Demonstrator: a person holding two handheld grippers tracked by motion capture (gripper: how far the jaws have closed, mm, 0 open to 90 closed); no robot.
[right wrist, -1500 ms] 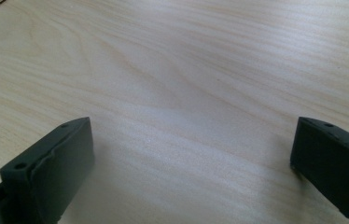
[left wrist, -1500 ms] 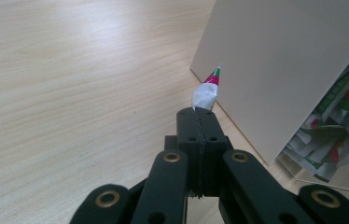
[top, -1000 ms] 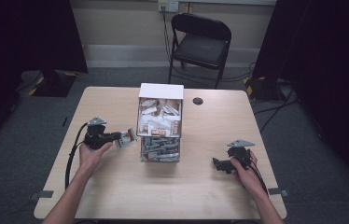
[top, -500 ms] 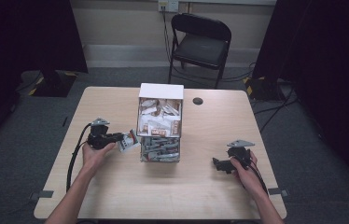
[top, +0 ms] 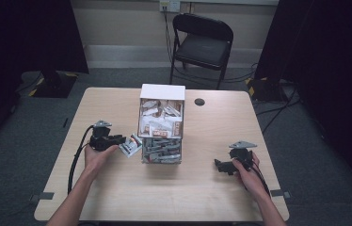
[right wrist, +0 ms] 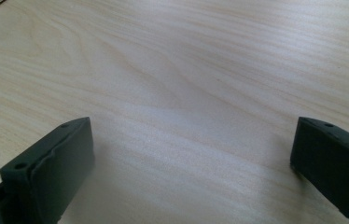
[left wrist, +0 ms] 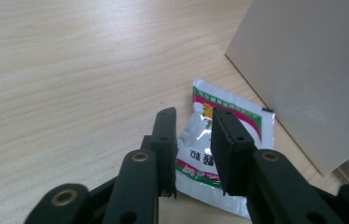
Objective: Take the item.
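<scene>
A silver sachet (left wrist: 219,140) is being straddled, not yet pinched, by the narrowly parted jaws of the left gripper (left wrist: 193,116) as it lies flat on the table (top: 117,188) just beside the white box (top: 162,123), while the right gripper (right wrist: 191,140) is being held wide apart over bare wood.

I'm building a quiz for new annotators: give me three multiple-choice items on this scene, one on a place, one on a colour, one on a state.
1. Where does the sachet lie?
A. on the chair
B. on the table, beside the box
C. inside the box

2. What colour is the table?
A. light wood
B. blue
C. black

3. How do the right gripper jaws stand?
A. shut on a sachet
B. shut empty
C. wide open

Answers: 1 B, it rests on the wood left of the box, between the left gripper jaws. 2 A, pale grain shows. 3 C, bare table shows between them.
</scene>
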